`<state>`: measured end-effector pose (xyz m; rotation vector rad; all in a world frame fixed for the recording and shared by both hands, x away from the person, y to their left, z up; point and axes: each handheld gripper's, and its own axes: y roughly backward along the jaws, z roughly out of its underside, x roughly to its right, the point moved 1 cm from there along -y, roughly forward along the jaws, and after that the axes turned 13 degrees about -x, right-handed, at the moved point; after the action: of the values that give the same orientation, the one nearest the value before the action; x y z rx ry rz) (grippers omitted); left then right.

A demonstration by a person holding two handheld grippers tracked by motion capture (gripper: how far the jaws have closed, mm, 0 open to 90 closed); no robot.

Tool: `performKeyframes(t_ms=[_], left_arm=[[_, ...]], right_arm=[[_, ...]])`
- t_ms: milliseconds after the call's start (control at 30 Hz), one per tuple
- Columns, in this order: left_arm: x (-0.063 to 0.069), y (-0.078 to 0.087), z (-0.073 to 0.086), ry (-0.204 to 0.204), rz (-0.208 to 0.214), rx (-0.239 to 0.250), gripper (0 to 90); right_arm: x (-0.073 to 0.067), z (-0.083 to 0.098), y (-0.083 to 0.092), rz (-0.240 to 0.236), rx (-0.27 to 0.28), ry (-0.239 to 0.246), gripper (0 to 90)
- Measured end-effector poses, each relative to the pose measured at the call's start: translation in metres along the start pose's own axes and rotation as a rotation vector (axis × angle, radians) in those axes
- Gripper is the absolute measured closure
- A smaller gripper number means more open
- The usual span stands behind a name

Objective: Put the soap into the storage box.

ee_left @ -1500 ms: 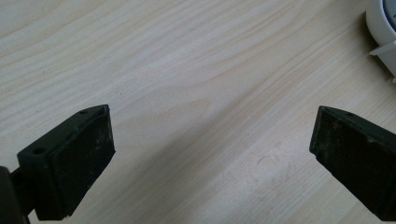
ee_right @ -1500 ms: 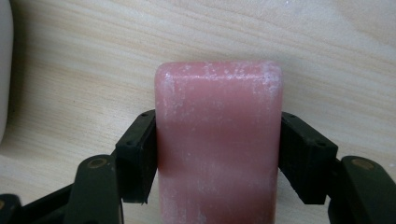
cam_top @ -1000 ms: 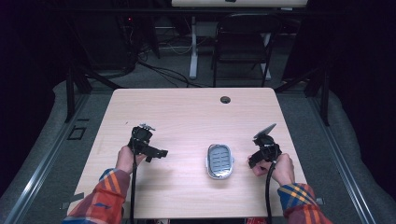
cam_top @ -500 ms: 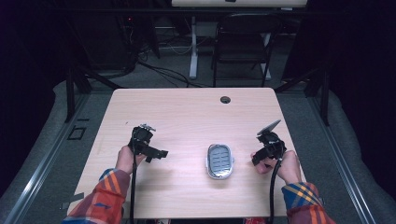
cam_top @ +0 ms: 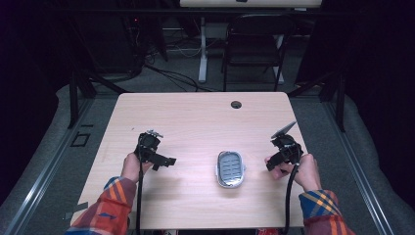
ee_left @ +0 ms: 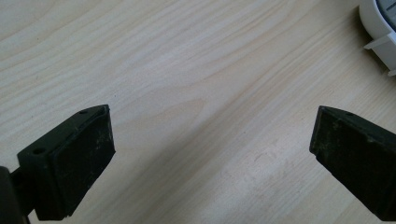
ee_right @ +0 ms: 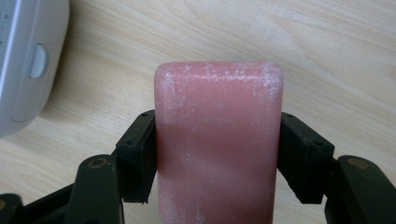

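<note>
The right gripper (ee_right: 219, 154) pinches a pink soap bar (ee_right: 218, 140) near the white dish (cam_top: 230, 169) — the left gripper (ee_left: 210, 158) is spread wide, holding nothing.

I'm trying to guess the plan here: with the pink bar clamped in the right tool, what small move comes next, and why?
Probably carry the pink soap bar leftward over the white dish. The right tool is shut on the bar beside the dish, whose ridged tray looks empty. The left tool is open over bare table, holding nothing.
</note>
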<state>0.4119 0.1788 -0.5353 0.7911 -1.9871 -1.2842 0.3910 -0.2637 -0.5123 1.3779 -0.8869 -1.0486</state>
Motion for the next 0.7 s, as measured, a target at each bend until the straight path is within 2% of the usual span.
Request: performKeyframes(t_ms=[67, 233, 267, 333, 367, 700], left_arm=[[0.001, 0.000, 0.000, -0.001, 0.002, 0.000, 0.0], [0.001, 0.000, -0.001, -0.004, 0.003, -0.001, 0.0], [0.001, 0.000, -0.001, -0.005, 0.004, 0.000, 0.0], [0.001, 0.000, -0.001, -0.004, 0.006, 0.001, 0.0], [0.001, 0.000, -0.001, -0.006, 0.006, 0.001, 0.0], [0.001, 0.000, -0.002, -0.007, 0.009, 0.000, 0.0]], right_arm=[[-0.002, 0.000, 0.004, 0.003, 0.009, 0.006, 36.3], [-0.005, -0.002, 0.011, 0.017, -0.024, 0.039, 36.4], [-0.007, -0.002, 0.011, 0.014, 0.004, 0.023, 36.3], [-0.007, -0.004, 0.015, 0.023, -0.021, 0.048, 36.4], [-0.008, -0.004, 0.014, 0.017, -0.003, 0.039, 36.3], [-0.014, -0.011, 0.024, 0.022, -0.013, 0.057, 36.3]])
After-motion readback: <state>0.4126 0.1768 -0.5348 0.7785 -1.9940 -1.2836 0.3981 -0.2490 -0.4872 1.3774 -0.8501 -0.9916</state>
